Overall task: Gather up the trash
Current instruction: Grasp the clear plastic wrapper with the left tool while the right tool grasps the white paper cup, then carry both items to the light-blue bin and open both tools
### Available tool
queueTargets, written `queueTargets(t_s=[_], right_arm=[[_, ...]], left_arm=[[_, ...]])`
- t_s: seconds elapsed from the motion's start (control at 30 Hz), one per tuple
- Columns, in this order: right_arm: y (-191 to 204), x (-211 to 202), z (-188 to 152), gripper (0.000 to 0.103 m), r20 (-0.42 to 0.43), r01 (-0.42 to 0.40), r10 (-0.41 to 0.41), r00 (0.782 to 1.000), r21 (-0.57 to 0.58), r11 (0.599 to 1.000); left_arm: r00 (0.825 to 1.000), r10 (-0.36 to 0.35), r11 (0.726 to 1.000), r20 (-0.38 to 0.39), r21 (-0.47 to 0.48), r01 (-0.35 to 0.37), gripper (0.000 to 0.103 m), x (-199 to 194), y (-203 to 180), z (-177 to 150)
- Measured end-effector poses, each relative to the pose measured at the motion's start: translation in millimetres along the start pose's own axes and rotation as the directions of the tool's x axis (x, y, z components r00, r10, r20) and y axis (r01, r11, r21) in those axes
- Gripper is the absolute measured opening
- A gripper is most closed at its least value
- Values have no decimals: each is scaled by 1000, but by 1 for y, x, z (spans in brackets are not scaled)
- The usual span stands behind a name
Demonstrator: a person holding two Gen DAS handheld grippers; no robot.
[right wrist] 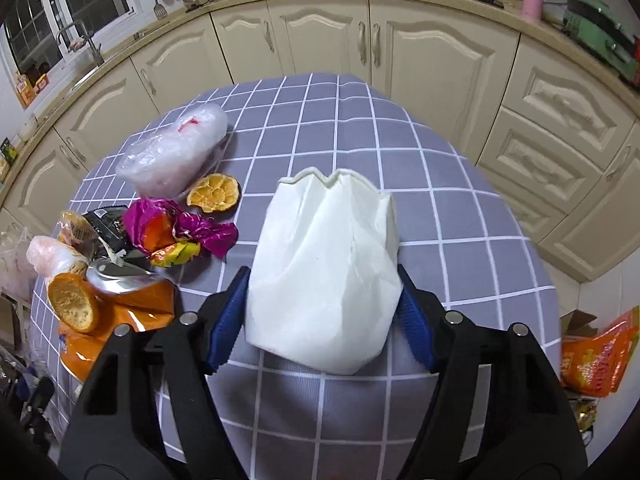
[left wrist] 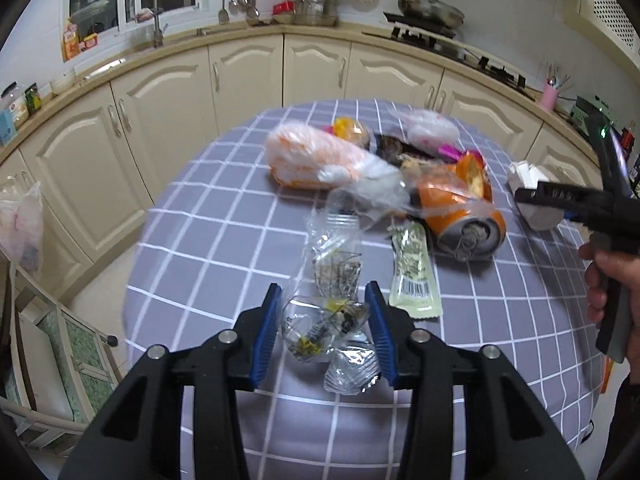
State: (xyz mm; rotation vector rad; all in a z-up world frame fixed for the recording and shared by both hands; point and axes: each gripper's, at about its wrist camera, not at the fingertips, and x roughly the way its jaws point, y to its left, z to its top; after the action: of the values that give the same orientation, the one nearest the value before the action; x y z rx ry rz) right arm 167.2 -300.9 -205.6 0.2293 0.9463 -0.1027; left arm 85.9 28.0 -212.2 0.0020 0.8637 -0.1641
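Observation:
My left gripper [left wrist: 325,296] is open around a crumpled clear plastic wrapper [left wrist: 320,330] lying on the checked table; the blue pads do not press it. Ahead lie another clear wrapper [left wrist: 336,256], a pale green sachet [left wrist: 414,276], a crushed orange can [left wrist: 464,220] and an orange-white plastic bag [left wrist: 316,158]. My right gripper [right wrist: 322,276] has its pads against both sides of a crushed white paper cup [right wrist: 328,276] standing on the table. It also shows in the left wrist view [left wrist: 532,196]. Orange peels [right wrist: 214,193], a magenta foil wrapper [right wrist: 176,228] and a clear bag [right wrist: 172,152] lie to its left.
The table has a grey-purple checked cloth [right wrist: 460,208]. Cream kitchen cabinets [left wrist: 248,76] curve behind it. A chair with a hanging plastic bag [left wrist: 20,224] stands at the left. An orange snack bag [right wrist: 596,360] lies on the floor at the right.

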Motion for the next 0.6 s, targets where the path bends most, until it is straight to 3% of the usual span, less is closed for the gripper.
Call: queueTargets(t_s=[0.33,0.47,0.6], right_arm=[[-24,-49,-12,66,92,-121,115,989,53,991],[-49,-85,-18,66,160,-164,148,976,94,982],[-88,-118,-34,66,217,-159,123,968,154,975]], left_arm=[[992,-75,997,101,33,72,42,-34,-27,25],[982,-135,988,134,91,123,42,-41,-61,37],[964,-228,964,137,170,204,42,-49,-108,47]])
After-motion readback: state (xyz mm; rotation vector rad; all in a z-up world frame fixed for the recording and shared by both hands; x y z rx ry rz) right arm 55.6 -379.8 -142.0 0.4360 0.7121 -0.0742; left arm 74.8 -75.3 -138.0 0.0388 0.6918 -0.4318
